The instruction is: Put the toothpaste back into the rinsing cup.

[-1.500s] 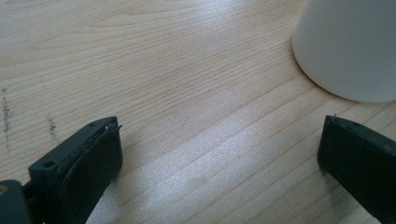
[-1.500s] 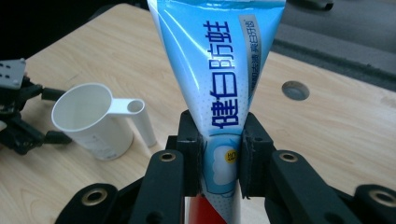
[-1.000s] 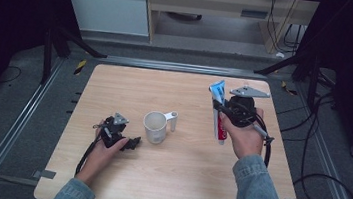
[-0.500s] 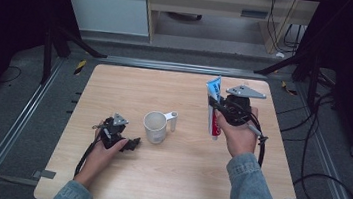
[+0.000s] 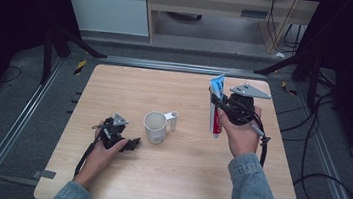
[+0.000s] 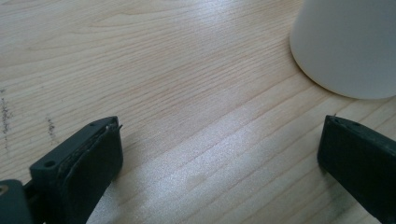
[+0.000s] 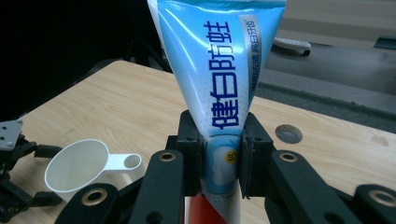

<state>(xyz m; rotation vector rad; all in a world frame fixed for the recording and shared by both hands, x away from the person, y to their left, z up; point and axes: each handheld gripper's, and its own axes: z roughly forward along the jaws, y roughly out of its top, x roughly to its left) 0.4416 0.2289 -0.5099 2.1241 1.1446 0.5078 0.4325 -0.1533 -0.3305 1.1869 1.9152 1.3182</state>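
A blue, white and red toothpaste tube (image 5: pixel 215 104) stands upright above the right part of the wooden table (image 5: pixel 164 188), its flat crimped end up. My right gripper (image 5: pixel 221 107) is shut on the tube (image 7: pixel 222 93), its two pads (image 7: pixel 192 158) pressing the tube's middle. A white cup (image 5: pixel 155 126) with a flat handle sits at the table's centre, and it lies lower left of the tube (image 7: pixel 81 164) in the right gripper view. My left gripper (image 5: pixel 131 143) rests on the table left of the cup (image 6: pixel 350 42), jaws open with only bare wood between them.
Metal rails (image 5: pixel 26 122) run along both sides of the table. Black cables (image 5: pixel 320 146) trail over the floor at the right. A cabinet and shelf (image 5: pixel 199 11) stand beyond the far edge.
The right hand with the toothpaste tube has shifted a little to the left, toward the cup. The left hand has not moved.
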